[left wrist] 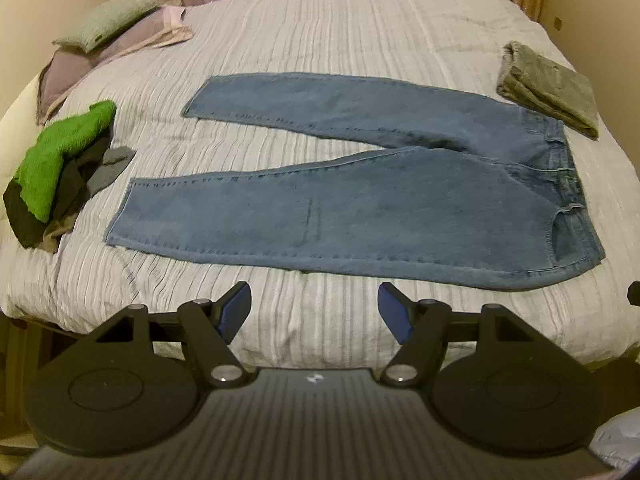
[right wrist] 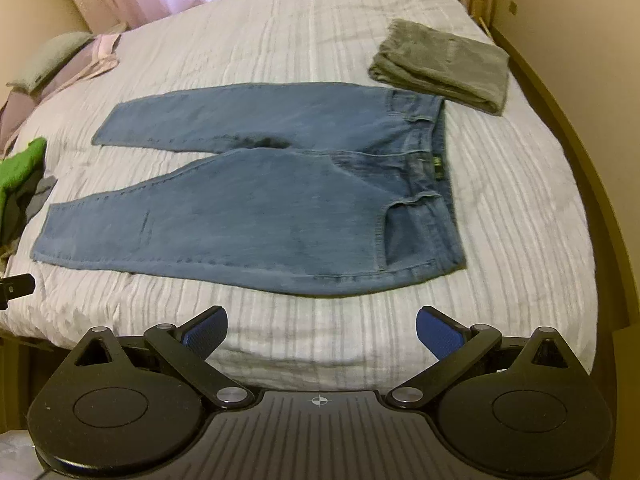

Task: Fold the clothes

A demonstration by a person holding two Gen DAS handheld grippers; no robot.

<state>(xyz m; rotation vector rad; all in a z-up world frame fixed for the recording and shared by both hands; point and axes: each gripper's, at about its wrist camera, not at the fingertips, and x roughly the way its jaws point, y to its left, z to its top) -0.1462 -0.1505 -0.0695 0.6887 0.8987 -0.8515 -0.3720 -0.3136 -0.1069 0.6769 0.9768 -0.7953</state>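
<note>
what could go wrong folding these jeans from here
1. The jeans lie flat on a soft bedspread; the open left gripper or right gripper may pinch bedding along with the denim.
2. The waistband corner sits right beside the folded grey cloth, so lifting that end could drag or undo it.
3. The leg hems end close to the green-topped clothes pile; swinging a leg over might snag it.

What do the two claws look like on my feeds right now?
Both match. The left claw and the right claw each have black linkage arms with silver pivot pins, ending in blue ribbed pads. Each sits on two round black discs flanking a ribbed grey centre plate with a small crosshair mark. No cables, hands or sleeves show.
</note>
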